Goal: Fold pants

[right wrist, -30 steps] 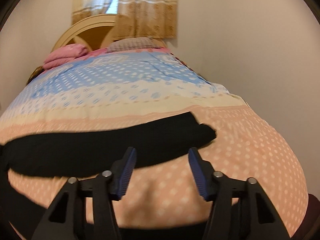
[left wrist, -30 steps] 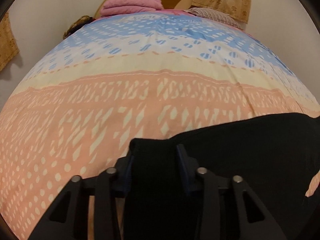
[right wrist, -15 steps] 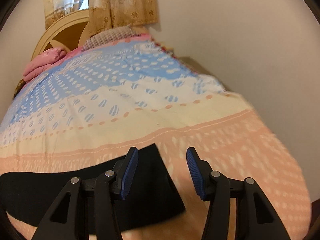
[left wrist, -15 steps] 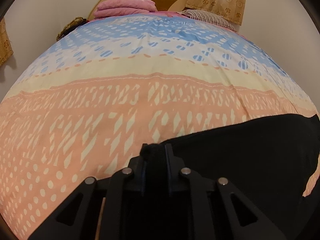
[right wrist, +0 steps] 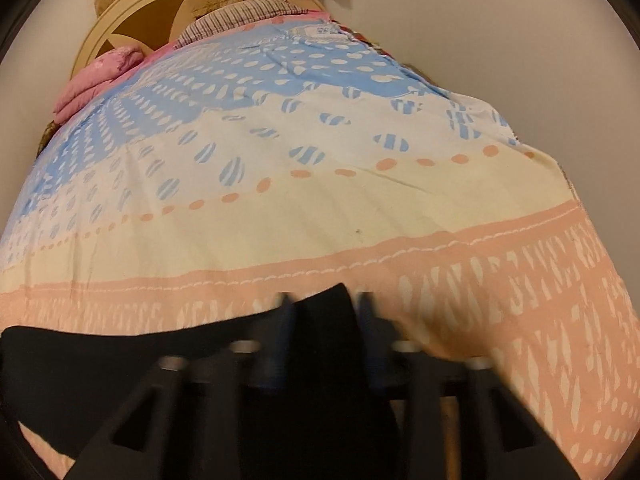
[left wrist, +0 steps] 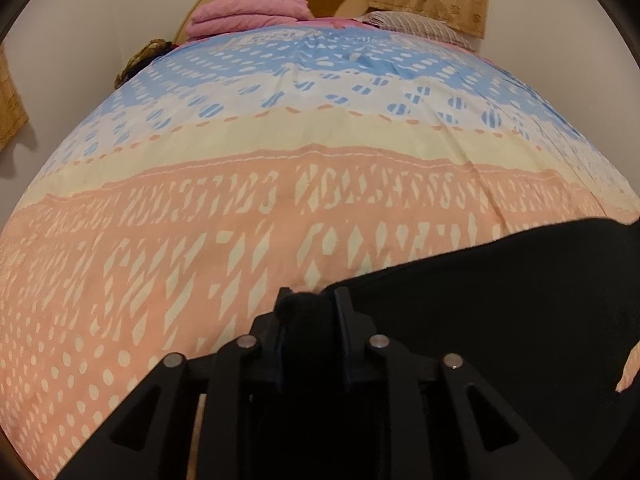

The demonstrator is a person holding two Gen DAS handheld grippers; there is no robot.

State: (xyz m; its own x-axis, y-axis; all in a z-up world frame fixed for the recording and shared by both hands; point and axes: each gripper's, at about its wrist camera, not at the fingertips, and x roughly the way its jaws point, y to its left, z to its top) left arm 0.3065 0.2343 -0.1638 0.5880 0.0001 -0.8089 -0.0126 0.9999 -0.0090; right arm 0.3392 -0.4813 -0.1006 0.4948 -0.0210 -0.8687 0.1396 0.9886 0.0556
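Black pants [left wrist: 500,312] lie across near end of bed [left wrist: 280,152]. L gripper [left wrist: 310,300] pinched on left corner; R gripper [right wrist: 324,308] blurred, fabric between its fingers, closure unclear. Soft, light, floppy: prob best held by both corners.

Patterned bedspread [left wrist: 280,168], pink blanket [left wrist: 248,14], headboard [right wrist: 132,20]

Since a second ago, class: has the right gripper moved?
Yes. The right gripper has swung rightward and closed onto the black pants; the headboard slid leftward in its view.
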